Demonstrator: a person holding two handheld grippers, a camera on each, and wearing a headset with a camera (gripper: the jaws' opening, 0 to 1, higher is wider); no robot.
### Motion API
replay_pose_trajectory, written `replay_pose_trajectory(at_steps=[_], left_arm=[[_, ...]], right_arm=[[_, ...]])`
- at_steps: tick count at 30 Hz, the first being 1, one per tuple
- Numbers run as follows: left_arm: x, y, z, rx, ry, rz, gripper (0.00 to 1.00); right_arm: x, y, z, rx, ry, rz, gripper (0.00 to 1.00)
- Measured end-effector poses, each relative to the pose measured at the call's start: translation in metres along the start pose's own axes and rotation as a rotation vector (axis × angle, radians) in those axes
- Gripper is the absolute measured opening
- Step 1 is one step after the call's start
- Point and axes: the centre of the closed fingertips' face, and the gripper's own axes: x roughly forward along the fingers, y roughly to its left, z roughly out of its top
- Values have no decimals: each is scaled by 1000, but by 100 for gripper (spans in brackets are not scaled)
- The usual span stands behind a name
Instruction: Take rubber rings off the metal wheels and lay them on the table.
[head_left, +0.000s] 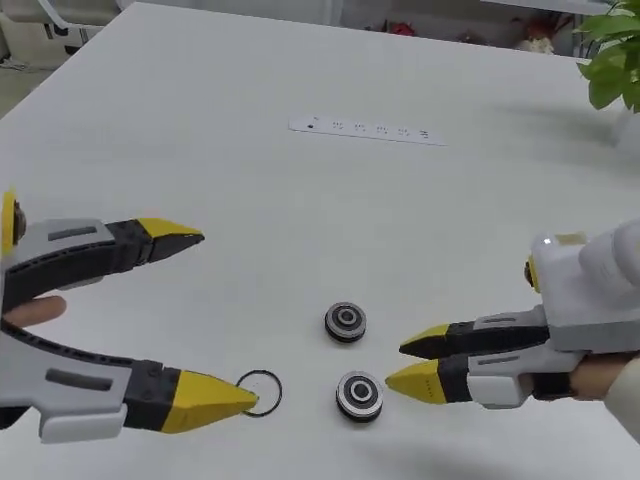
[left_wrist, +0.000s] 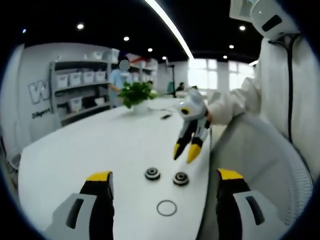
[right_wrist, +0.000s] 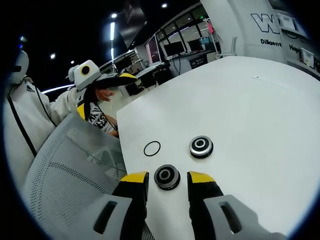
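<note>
A thin black rubber ring (head_left: 260, 392) is laid flat on the surface (head_left: 300, 220), just left of the nearer metal wheel (head_left: 359, 396). This wheel is faced by the right gripper (head_left: 400, 362), its jaws narrowed. The left gripper (head_left: 215, 318) is held with its jaws wide.

1. We see a white counter (head_left: 300, 220) with a plain, matte top.
2. Two metal wheels lie flat near our edge, the farther wheel (head_left: 345, 322) just beyond the nearer wheel (head_left: 359, 395), close but apart.
3. A loose rubber ring (head_left: 260, 372) lies flat to the left of the nearer wheel, not touching it.
4. A white power strip (head_left: 366, 130) lies far across the counter, and a potted plant (head_left: 612, 50) stands at the far right corner.
</note>
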Motion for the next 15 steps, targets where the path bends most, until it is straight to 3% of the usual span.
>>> replay_pose_trajectory(at_steps=[5, 15], left_arm=[[9, -1, 9, 40, -14, -26, 74], [34, -6, 16, 100, -7, -77, 67]], right_arm=[[2, -1, -6, -34, 22, 3, 28], [9, 0, -16, -87, 61, 10, 29]])
